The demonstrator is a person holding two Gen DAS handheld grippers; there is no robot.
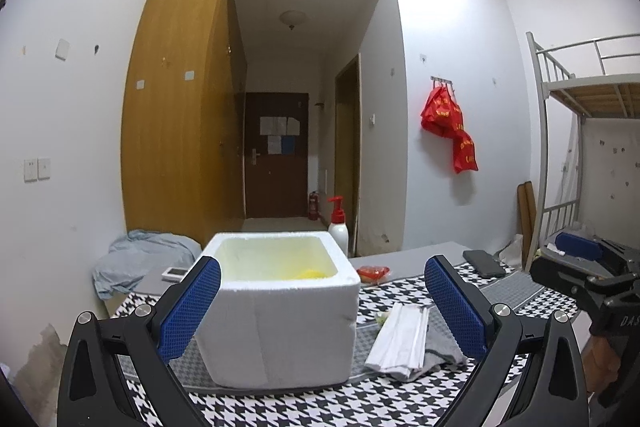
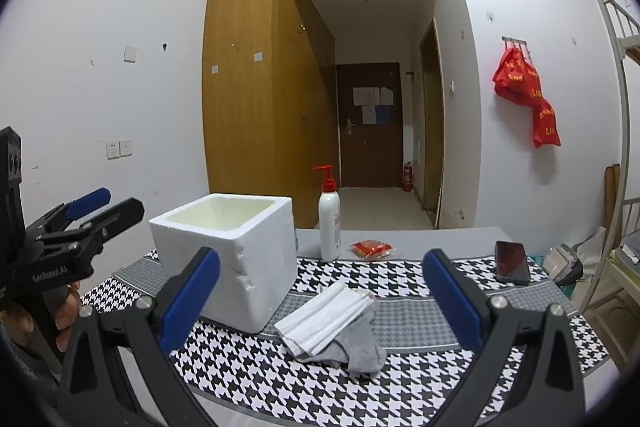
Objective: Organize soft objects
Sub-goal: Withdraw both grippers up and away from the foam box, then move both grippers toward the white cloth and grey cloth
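A white foam box [image 1: 280, 311] stands open on the houndstooth cloth [image 1: 280, 407]; something yellow [image 1: 310, 273] lies inside. It also shows in the right wrist view [image 2: 236, 259]. A folded white cloth [image 2: 324, 317] lies on a grey sock [image 2: 360, 347] right of the box, also in the left wrist view, cloth [image 1: 400, 339] and sock [image 1: 440, 349]. My left gripper [image 1: 322, 311] is open and empty, its fingers on either side of the box's near corner. My right gripper [image 2: 320, 305] is open and empty, just short of the cloth and sock.
A white pump bottle [image 2: 330, 223] with a red top, a red packet [image 2: 372, 249] and a black phone [image 2: 512, 263] lie farther back on the table. A light blue bundle of fabric [image 1: 140, 263] lies at the back left. A bunk bed frame [image 1: 560, 155] stands at the right.
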